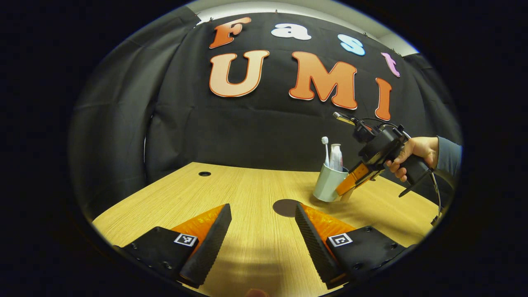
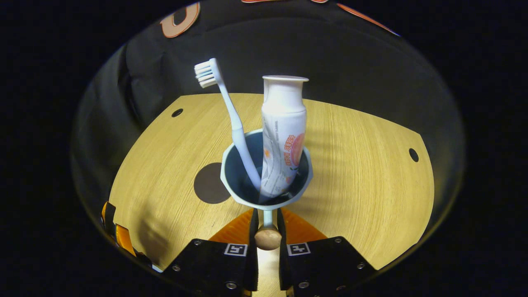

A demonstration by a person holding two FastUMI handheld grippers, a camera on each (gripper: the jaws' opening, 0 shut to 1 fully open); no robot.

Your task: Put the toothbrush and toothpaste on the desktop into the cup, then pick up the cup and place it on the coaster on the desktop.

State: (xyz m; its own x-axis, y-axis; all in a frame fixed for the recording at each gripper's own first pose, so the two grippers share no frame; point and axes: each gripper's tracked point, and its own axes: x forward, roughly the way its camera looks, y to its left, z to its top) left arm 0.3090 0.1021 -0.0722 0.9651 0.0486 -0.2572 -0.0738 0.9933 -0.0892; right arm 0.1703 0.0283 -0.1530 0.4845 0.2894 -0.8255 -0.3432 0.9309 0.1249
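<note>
A pale blue cup (image 2: pixel 243 187) holds a light blue toothbrush (image 2: pixel 231 115), head up, and a white toothpaste tube (image 2: pixel 284 136) standing on its cap. My right gripper (image 2: pixel 266 212) is shut on the cup's thin handle, whose wooden knob (image 2: pixel 267 238) sits between the fingers. In the left gripper view the cup (image 1: pixel 328 183) leans slightly, just right of and behind the dark round coaster (image 1: pixel 286 207), with the right gripper (image 1: pixel 350 185) gripping it from the right. I cannot tell whether the cup touches the table. My left gripper (image 1: pixel 262 208) hovers open above the table, the coaster just beyond its fingertips.
The wooden table (image 1: pixel 247 239) has small round holes near its far corners (image 1: pixel 204 173) (image 2: pixel 413 154). A hand (image 1: pixel 416 154) holds the right gripper from the right. The coaster (image 2: pixel 210 182) lies left of the cup in the right gripper view. Black cloth walls the booth behind.
</note>
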